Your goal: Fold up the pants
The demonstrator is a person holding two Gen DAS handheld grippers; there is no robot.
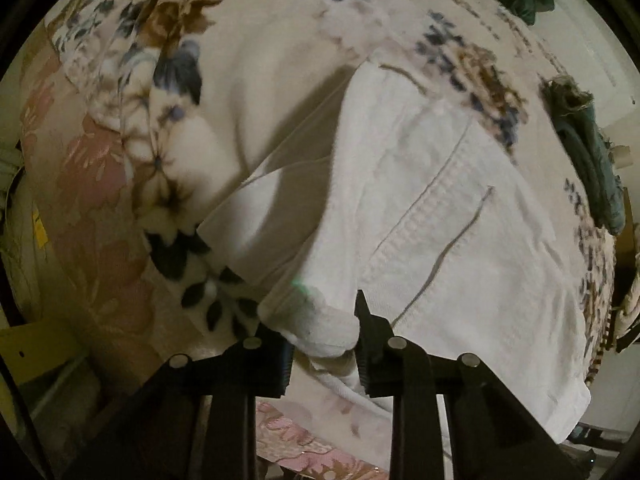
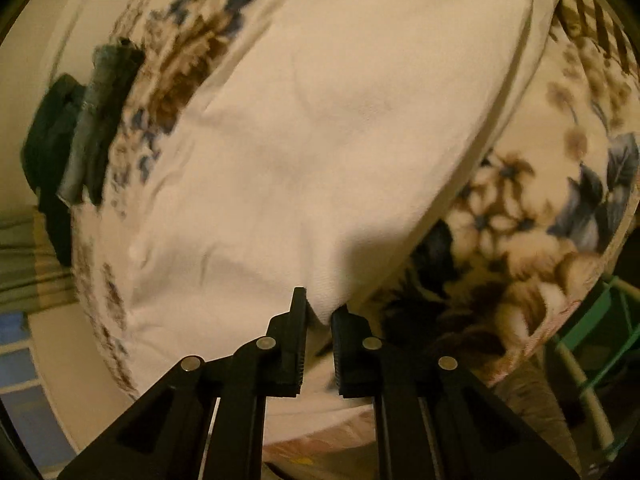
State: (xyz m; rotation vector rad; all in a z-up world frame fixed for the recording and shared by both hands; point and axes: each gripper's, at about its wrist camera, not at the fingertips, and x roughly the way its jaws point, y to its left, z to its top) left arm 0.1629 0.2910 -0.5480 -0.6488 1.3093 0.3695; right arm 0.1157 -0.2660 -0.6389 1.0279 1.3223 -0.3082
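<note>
White pants (image 1: 440, 208) lie on a floral blanket (image 1: 160, 80), partly folded, with a seam and pocket showing. My left gripper (image 1: 324, 332) is shut on a bunched edge of the pants, which fills the gap between its fingers. In the right wrist view the white pants (image 2: 320, 140) spread wide across the blanket (image 2: 540, 220). My right gripper (image 2: 320, 312) is shut on a corner fold of the pants, pinched between its fingertips.
Dark green and grey-blue folded garments lie at the blanket's far edge (image 1: 592, 152) (image 2: 88, 120). A pink floral cover (image 1: 88, 184) hangs at the bed's side. A green frame (image 2: 600, 340) stands at the right.
</note>
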